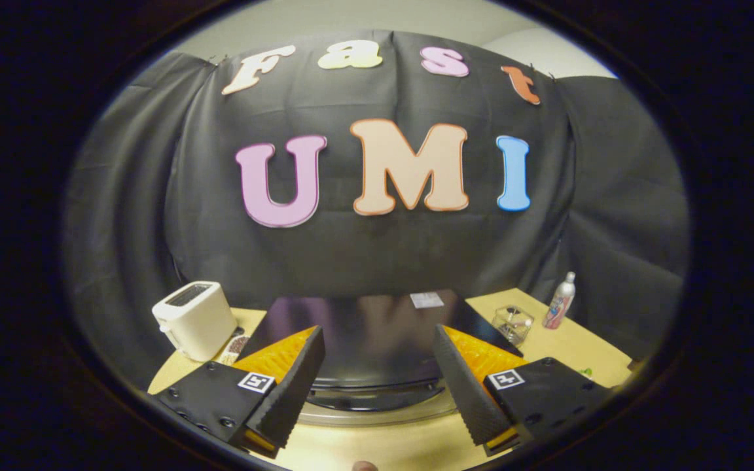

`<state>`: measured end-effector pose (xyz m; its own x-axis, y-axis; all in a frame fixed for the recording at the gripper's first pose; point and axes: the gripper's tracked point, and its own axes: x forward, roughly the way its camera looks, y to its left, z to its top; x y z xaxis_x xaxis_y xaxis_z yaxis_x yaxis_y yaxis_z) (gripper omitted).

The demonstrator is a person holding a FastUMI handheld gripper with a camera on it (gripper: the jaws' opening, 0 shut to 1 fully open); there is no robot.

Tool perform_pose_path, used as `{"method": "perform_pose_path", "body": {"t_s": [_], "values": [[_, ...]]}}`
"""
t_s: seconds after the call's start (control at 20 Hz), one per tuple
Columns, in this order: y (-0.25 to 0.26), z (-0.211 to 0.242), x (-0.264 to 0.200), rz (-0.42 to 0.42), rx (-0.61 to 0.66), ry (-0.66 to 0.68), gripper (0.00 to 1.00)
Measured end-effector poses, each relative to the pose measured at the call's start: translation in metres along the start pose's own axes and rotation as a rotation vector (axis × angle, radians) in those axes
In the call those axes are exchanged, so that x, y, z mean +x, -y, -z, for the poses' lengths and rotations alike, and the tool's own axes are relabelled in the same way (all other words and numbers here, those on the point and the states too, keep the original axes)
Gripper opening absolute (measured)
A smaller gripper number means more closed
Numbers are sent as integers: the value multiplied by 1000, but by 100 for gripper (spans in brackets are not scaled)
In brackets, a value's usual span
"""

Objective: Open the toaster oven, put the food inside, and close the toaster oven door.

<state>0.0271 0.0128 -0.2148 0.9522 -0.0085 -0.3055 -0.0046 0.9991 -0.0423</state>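
Note:
I look down on the toaster oven (pixel 377 324) from above its front; its glossy black top carries a small white sticker (pixel 427 299). A silvery curved bar (pixel 377 412), which looks like the door handle, runs along its near front edge between the fingers. My gripper (pixel 378 335) is open, its fingers spread wide over the oven's front corners with nothing between them. I cannot tell from here how the door stands.
A white slot toaster (pixel 195 319) stands on the wooden table (pixel 586 347) left of the oven, with a small dark patterned item (pixel 236 347) beside it. To the right are a clear glass container (pixel 512 324) and a white spray bottle (pixel 559 301). Black cloth walls the back.

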Motion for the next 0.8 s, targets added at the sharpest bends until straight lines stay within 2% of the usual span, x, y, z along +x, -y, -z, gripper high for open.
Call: {"method": "perform_pose_path", "body": {"t_s": [0.25, 0.35, 0.55, 0.8], "values": [[0, 47, 7, -1, -33, -94, 100], [0, 51, 6, -16, 6, -97, 100], [1, 57, -3, -21, 1, -93, 100], [8, 72, -34, -2, 19, -120, 100]]}}
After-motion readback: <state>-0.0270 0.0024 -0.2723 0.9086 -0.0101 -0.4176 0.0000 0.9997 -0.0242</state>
